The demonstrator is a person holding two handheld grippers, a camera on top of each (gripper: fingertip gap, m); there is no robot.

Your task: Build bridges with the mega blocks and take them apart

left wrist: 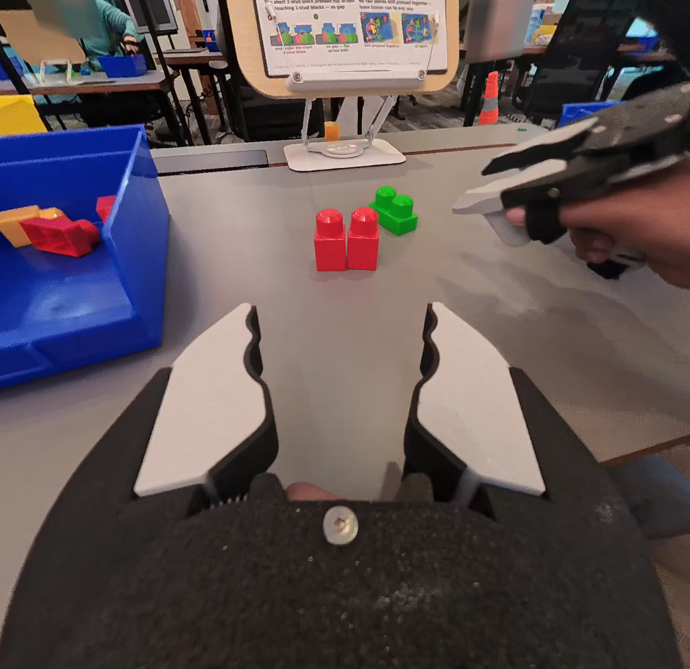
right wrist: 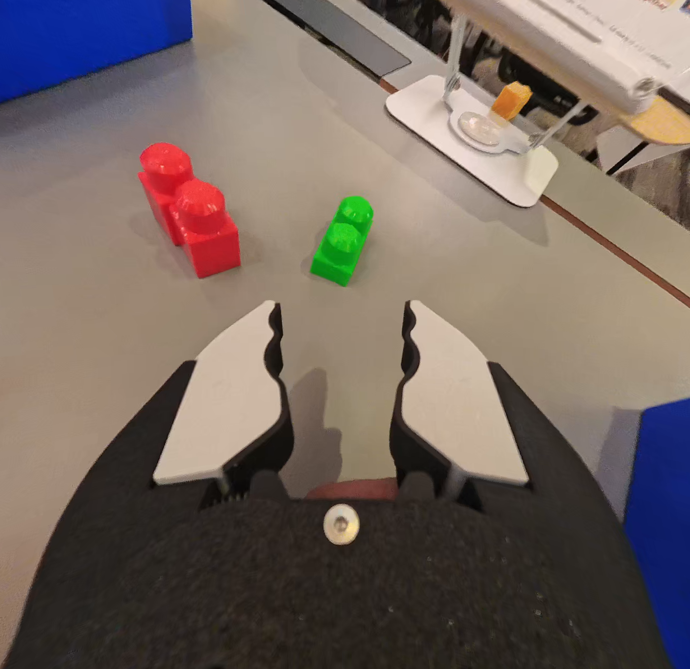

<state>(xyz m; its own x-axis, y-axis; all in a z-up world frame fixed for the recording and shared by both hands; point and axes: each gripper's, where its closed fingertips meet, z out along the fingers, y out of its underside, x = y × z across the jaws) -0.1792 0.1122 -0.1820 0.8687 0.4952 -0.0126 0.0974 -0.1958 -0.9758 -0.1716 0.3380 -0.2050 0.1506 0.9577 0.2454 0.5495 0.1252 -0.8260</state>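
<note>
Two glossy red one-stud blocks [left wrist: 346, 240] touching, both wavy-padded tongs [left wrist: 341, 307] [right wrist: 341, 304] agape, empty

The left tongs [left wrist: 341, 307] are held low and level, jaws wide apart and empty. The right tongs [right wrist: 341, 304] are also spread and empty; a hand [left wrist: 612, 236] grips their handle.

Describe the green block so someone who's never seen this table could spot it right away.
On the grey table, in front of the white document stand, three blocks sit together. The green block lies just right of the two red blocks; it alone is green, low, with two studs.
</note>
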